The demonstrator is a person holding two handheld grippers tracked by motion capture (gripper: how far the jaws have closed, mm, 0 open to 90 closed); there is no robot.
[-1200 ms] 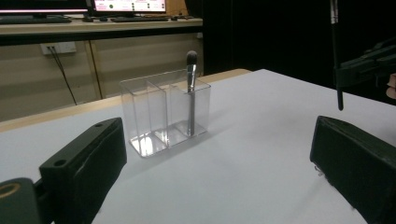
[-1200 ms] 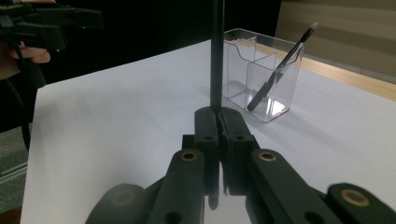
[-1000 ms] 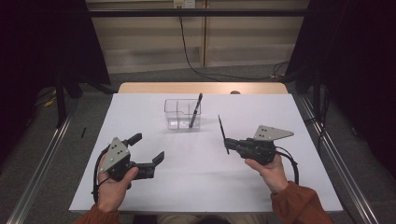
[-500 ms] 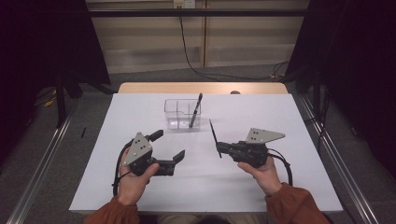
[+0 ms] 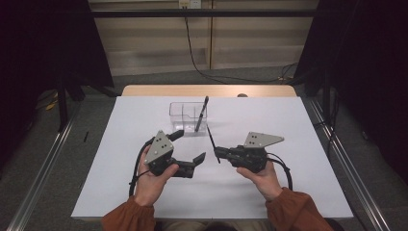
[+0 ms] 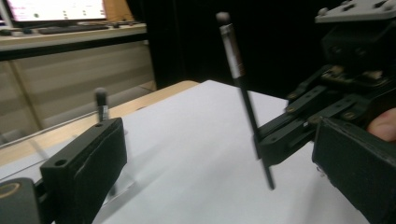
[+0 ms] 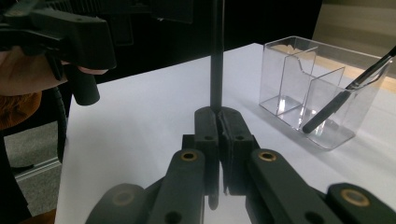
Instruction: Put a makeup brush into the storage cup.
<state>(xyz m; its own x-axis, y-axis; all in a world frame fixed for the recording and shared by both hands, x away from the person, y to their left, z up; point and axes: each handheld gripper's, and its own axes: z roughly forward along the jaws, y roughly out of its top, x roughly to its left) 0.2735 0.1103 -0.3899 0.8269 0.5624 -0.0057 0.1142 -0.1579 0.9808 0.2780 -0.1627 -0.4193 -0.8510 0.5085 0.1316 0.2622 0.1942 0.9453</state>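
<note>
On the left of the high view, the left tongs [image 5: 188, 148] are held in the person's left hand [image 5: 150, 178] above the white worktop [image 5: 120, 144], and their jaws stand wide apart with nothing between them; one jaw points toward the clear box, the other toward the middle of the worktop. In the left gripper view the two black jaws sit at the picture's left and right edges, and the pen in the other tongs stands in the open space between and beyond them, not touching either. Farther back, near the middle of the worktop, stands a clear plastic box [image 5: 185, 111] with dividers inside; a second dark pen [image 5: 201, 113] leans in its right compartment, its top sticking out above the rim. Just in front of the box and a little to its right is the held pen [image 5: 212, 140], a thin black one, tilted slightly with its upper end toward the box. The right tongs [image 5: 216, 153] are clamped on it near its lower end, jaws pressed narrow around the shaft, as the right gripper view shows close up [image 7: 216, 70]. The person's right hand [image 5: 260, 175] holds these tongs from the right, with an orange sleeve [image 5: 298, 211] at the bottom edge.
</note>
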